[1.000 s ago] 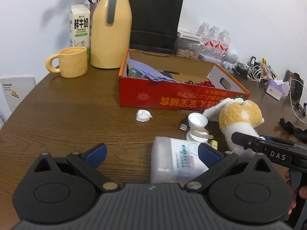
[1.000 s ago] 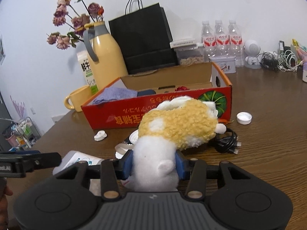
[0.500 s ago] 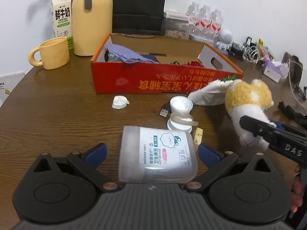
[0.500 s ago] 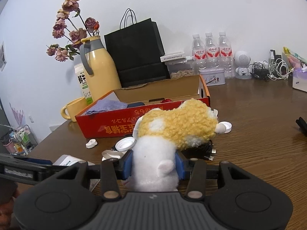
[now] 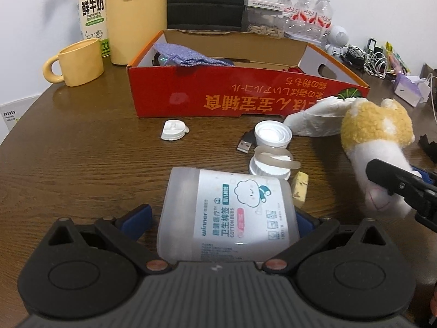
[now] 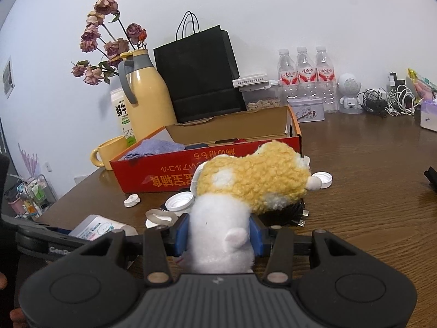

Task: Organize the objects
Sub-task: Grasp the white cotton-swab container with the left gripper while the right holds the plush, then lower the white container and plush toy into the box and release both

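A translucent cotton bud tub (image 5: 226, 213) lies on its side between the fingers of my left gripper (image 5: 218, 218), which stands open around it; the left pad (image 5: 136, 218) is apart from the tub. The tub also shows in the right wrist view (image 6: 101, 229). My right gripper (image 6: 218, 235) is shut on the white end of a yellow and white plush toy (image 6: 245, 191) and holds it above the table, right of the tub (image 5: 377, 147). The red cardboard box (image 5: 245, 101) stands open behind, with a purple cloth (image 5: 191, 57) inside.
White lids (image 5: 273, 134), a white cap (image 5: 173, 134), a USB plug (image 5: 244, 145), a white glove (image 5: 314, 117) and a cork piece (image 5: 299, 188) lie before the box. A yellow mug (image 5: 79, 63), thermos (image 5: 135, 13), milk carton (image 5: 91, 8), black bag (image 6: 199, 73) and bottles (image 6: 306, 76) stand behind.
My left gripper has moved forward so the tub now lies between its fingers. My right gripper has lifted the plush toy and drawn back from the box.
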